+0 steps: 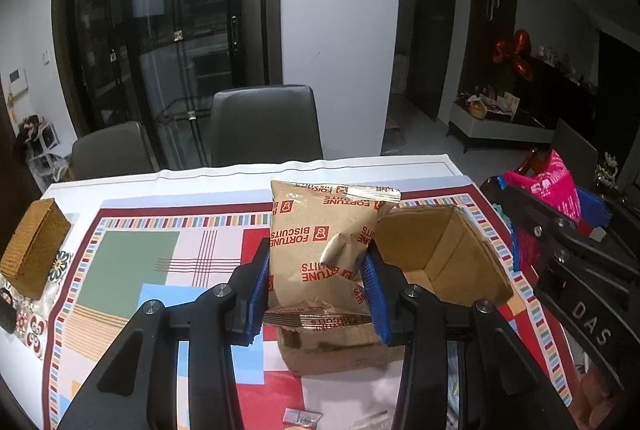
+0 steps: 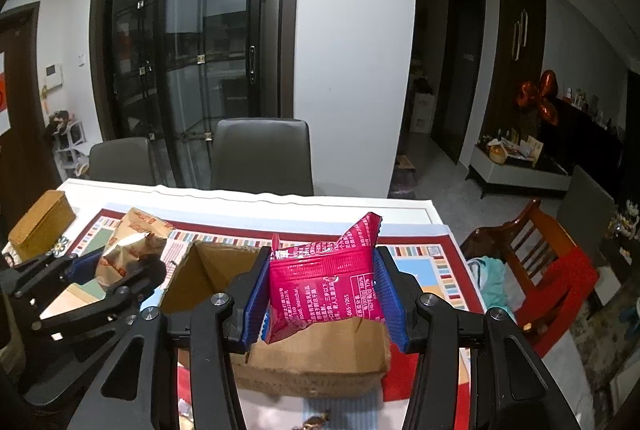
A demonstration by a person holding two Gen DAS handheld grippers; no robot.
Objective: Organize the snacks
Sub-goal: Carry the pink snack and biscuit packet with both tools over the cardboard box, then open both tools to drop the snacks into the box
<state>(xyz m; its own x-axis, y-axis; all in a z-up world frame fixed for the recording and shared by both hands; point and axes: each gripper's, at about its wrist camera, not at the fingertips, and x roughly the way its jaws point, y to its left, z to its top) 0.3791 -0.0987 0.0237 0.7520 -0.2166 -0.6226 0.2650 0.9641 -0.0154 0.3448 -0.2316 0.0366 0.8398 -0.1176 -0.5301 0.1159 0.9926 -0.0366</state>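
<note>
Above the box, left gripper clamped a biscuit bag; right gripper pinched a pink packet — both light, crinkly, crushable; mid-body grips looked best.

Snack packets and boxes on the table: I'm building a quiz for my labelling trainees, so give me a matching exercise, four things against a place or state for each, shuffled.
Things:
1. tan biscuit packet
2. pink packet
3. cardboard box
4. woven box

Places or states:
A. on the table, flaps open
B. clamped in the right gripper
C. near the table's left edge, lid shut
D. clamped in the left gripper

Pairs: 1-D, 2-B, 3-A, 4-C
</note>
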